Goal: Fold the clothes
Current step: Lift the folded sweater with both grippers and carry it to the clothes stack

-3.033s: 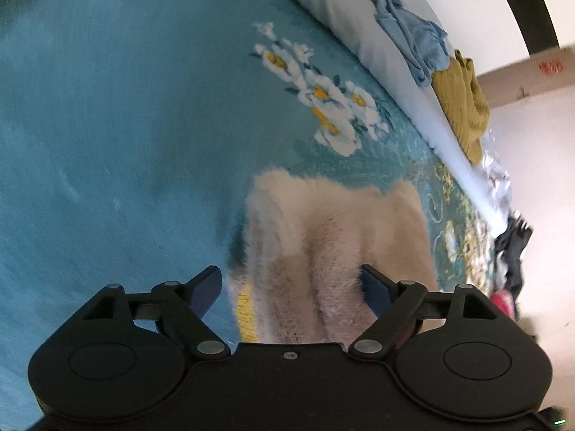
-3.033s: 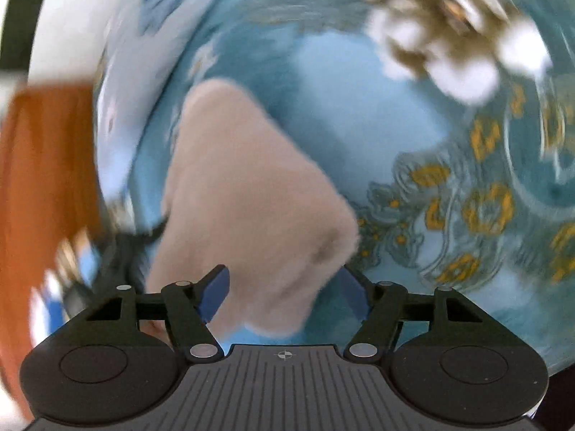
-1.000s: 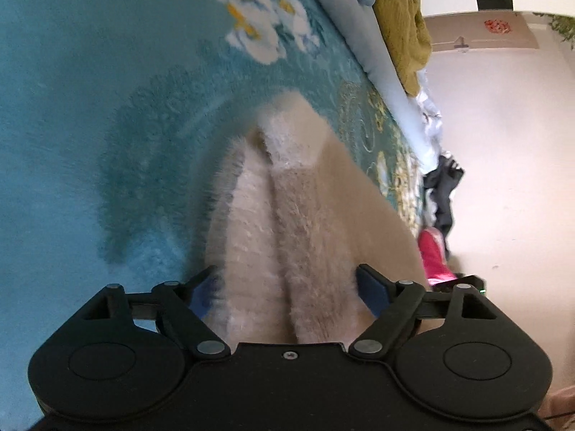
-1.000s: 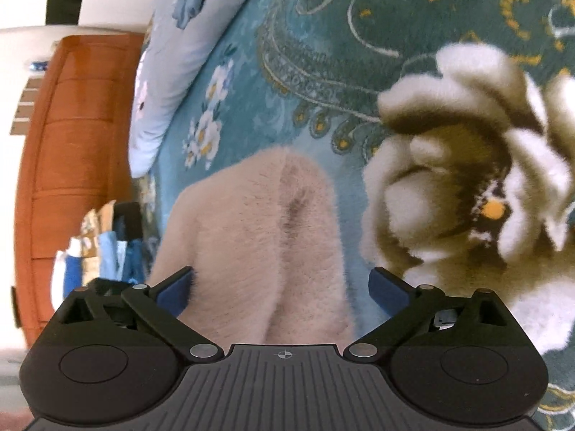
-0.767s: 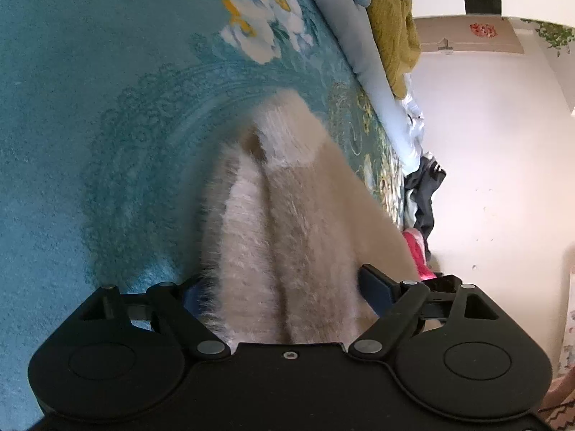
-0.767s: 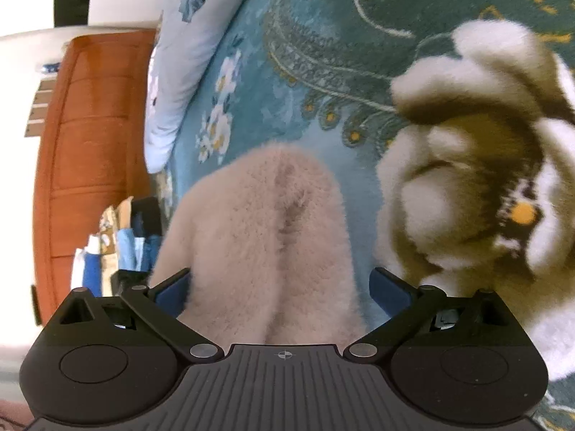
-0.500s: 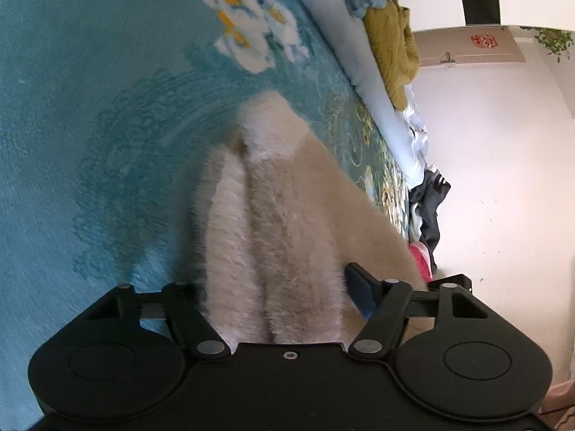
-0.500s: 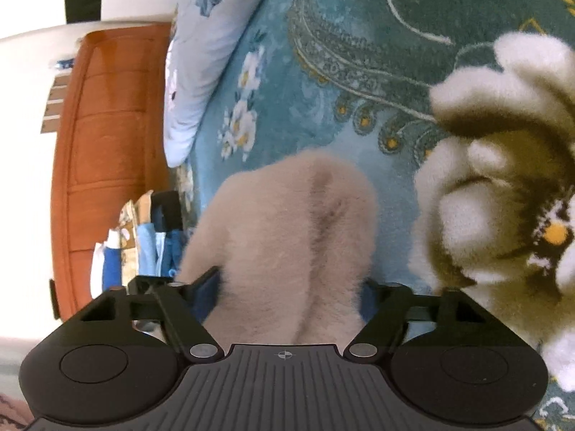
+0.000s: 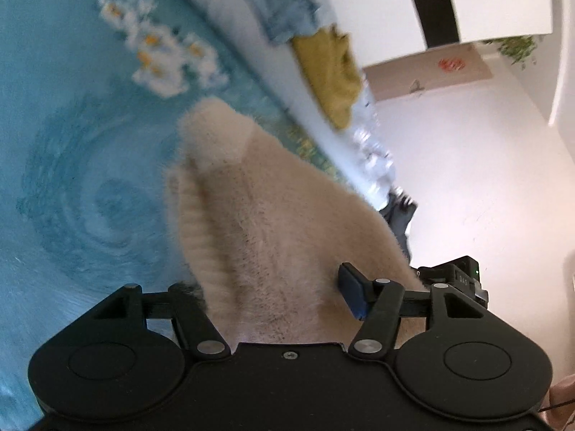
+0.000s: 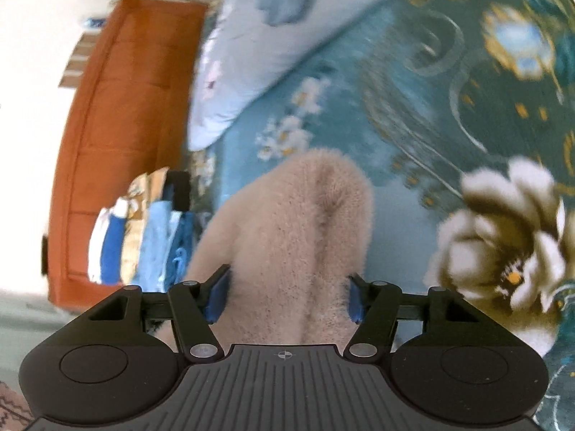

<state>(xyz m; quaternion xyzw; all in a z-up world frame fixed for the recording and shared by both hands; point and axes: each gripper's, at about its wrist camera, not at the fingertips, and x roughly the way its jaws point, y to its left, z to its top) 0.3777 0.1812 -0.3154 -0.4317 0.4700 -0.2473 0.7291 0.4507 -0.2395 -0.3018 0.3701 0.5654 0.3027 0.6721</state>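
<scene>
Left wrist view: left tool (image 9: pixel 276 296), jaws closing, clenched on a fuzzy beige garment (image 9: pixel 258 215) bunched between its pads and hanging over the teal floral blanket (image 9: pixel 72 179). Behind: pale pillow (image 9: pixel 230 10), mustard cloth (image 9: pixel 330 72), cardboard box (image 9: pixel 427 75).

Right wrist view: right tool (image 10: pixel 285 298), jaws closing, pads pressed into the same beige garment (image 10: pixel 294 230) above the blanket (image 10: pixel 413 115). Left: orange wooden cabinet (image 10: pixel 118 125), stacked clothes (image 10: pixel 143 233).
</scene>
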